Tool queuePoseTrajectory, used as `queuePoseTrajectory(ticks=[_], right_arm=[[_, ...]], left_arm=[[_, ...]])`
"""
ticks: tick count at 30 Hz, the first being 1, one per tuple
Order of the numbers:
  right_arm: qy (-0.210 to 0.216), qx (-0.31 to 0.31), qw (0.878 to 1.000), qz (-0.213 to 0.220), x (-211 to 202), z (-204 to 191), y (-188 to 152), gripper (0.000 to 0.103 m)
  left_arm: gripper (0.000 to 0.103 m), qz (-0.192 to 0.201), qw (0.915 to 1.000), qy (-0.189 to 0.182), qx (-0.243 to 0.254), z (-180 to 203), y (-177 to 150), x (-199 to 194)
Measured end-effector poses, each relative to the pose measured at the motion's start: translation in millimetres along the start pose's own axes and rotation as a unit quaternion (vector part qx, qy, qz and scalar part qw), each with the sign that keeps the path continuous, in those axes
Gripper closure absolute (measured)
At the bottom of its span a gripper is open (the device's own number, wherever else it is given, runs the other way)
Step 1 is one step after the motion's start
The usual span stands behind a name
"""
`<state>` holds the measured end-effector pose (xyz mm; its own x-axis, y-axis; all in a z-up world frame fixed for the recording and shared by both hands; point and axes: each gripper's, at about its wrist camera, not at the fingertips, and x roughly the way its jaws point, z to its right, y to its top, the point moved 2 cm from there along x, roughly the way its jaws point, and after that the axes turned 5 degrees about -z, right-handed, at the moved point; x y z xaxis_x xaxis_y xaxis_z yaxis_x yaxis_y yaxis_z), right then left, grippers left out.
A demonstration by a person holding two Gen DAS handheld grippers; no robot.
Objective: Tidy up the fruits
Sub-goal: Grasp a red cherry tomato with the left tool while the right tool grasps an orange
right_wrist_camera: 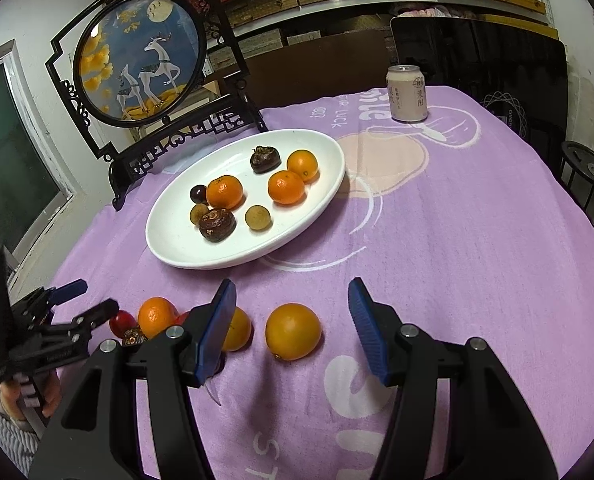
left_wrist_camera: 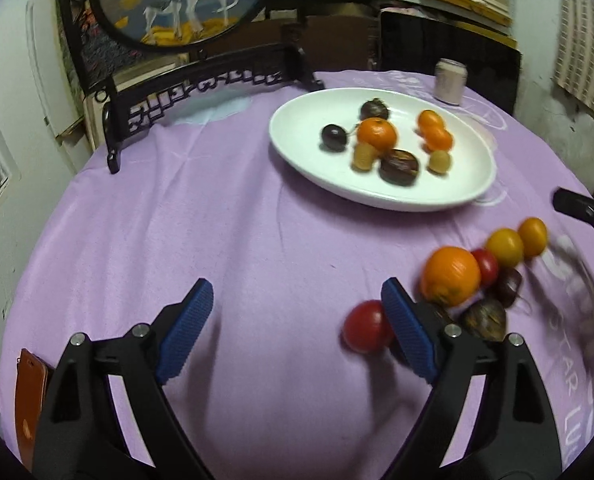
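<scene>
While the left wrist view is motion-blurred, so fruit edges on the right smear, the right wrist view is sharp. Landmark: white oval plate (right_wrist_camera: 201,258), long axis running from near-left to far-right in the right wrist view, toward the can (right_wrist_camera: 407,94). On the plate: three mandarins, two dark wrinkled fruits, a dark plum, two tan longan-like balls; one of these is half hidden behind the near wrinkled fruit.

Right gripper (right_wrist_camera: 293,324) is nearer than the plate, jaws spread wide, pinching nothing. An orange (right_wrist_camera: 293,331) lies on the purple cloth (right_wrist_camera: 457,220) between its fingers, touching neither. A second orange (right_wrist_camera: 239,330) is partly covered by this gripper's left blue pad.

Left gripper (left_wrist_camera: 297,328) is also spread, empty, over bare cloth on the near side of the plate. A red tomato (left_wrist_camera: 365,326) sits just beside its right finger, partly behind the pad; contact cannot be told. Beyond that finger is a cluster: large mandarin (left_wrist_camera: 451,276), another red fruit, two yellow-orange fruits, and two dark fruits, blurred and overlapping, kind unclear.

Deer screen (right_wrist_camera: 137,60) stands left of the plate's far end. Brown object (left_wrist_camera: 29,400) is cut off at the cloth's near-left edge, identity unclear.
</scene>
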<state>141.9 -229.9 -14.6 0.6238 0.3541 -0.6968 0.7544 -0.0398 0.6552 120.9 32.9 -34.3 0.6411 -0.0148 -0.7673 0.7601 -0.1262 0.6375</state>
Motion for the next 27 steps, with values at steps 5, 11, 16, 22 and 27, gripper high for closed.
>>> queuePoseTrajectory(ticks=[5,11,16,22,27], right_arm=[[-0.001,-0.010,1.000,-0.003,1,-4,-2,0.044],[-0.003,-0.005,1.000,-0.003,1,-1,-4,0.044],[-0.008,0.007,1.000,-0.008,1,6,-5,0.044],[-0.011,0.007,1.000,-0.016,4,7,-7,0.044],[-0.015,0.009,1.000,-0.026,8,9,-10,0.044]], left_arm=[[0.017,-0.008,0.9992,0.003,0.040,17,-13,0],[0.030,-0.022,0.9994,-0.023,0.014,5,-11,3],[0.047,-0.028,0.9974,-0.061,0.025,10,-21,-3],[0.063,-0.037,0.9949,-0.084,0.041,19,-25,0],[0.072,-0.046,0.9934,-0.096,0.043,23,-29,0]])
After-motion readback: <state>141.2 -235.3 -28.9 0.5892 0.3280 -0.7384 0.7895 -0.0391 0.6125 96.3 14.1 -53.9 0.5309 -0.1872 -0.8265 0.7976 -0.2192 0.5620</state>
